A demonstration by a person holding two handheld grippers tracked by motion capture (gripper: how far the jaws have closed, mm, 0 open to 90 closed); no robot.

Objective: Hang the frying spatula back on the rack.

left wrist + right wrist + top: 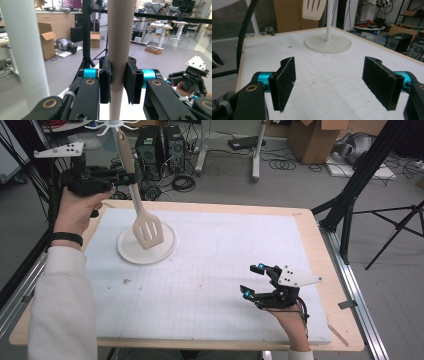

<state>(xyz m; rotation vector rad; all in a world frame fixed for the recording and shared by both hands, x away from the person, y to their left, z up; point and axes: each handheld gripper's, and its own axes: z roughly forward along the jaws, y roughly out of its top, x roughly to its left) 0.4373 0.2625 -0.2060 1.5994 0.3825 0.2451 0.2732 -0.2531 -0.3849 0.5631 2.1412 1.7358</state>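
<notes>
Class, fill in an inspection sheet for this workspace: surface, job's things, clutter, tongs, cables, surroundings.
Surface: white gridded mat on a wooden table, a few specks.
Job's things: spatula held up above the stand base; pole upright.
Clutter: nothing seen.
Tongs: left tongs shut on the spatula handle; right tongs open, low over the mat.
Cables: one trails from the right tongs.
Surroundings: cardboard boxes, tripod legs, floor cables.

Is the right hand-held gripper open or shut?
Open. The right hand-held gripper has its jaws wide apart, bare mat between them, gripping nothing.
</notes>
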